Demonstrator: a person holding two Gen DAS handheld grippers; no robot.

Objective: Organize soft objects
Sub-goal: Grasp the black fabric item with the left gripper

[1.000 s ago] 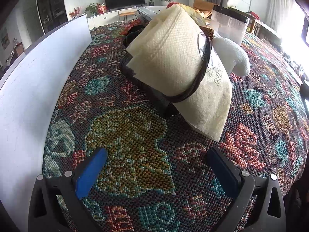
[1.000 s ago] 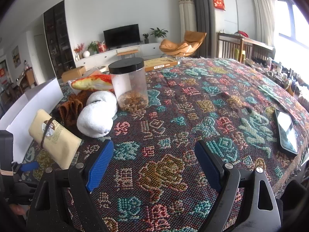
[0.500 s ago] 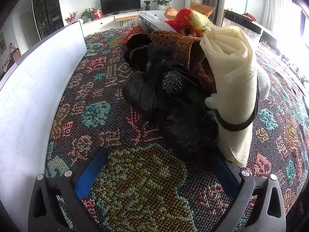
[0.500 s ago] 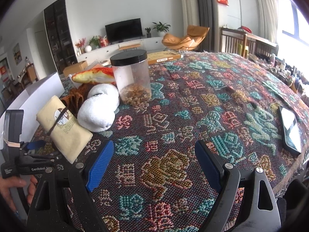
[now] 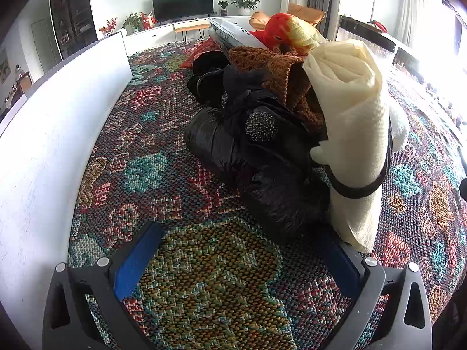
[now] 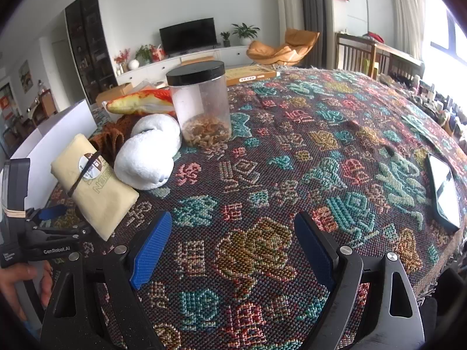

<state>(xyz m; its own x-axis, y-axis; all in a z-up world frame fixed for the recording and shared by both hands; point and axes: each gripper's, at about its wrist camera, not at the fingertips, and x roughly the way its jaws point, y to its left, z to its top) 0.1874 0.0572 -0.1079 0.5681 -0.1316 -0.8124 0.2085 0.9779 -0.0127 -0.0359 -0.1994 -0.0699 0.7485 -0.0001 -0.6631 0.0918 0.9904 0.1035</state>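
Jaws of left gripper (image 5: 236, 259) spread apart, nothing gripped; cream rolled cloth (image 5: 353, 134), bound by black band, seen just beyond right finger, leaning on black bundle (image 5: 256, 169). Right gripper (image 6: 230, 248) held wide apart over patterned tablecloth (image 6: 292, 157). White plush (image 6: 149, 154) lying beside lidded jar (image 6: 201, 105). Phone (image 6: 443, 189) at table's right edge.

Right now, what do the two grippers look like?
Both are matte black frames with silver screws and blue ribbed pads. The left gripper carries white "GenRobot.AI" lettering and a rubber band on its body, seen from the right wrist view. The right gripper matches.
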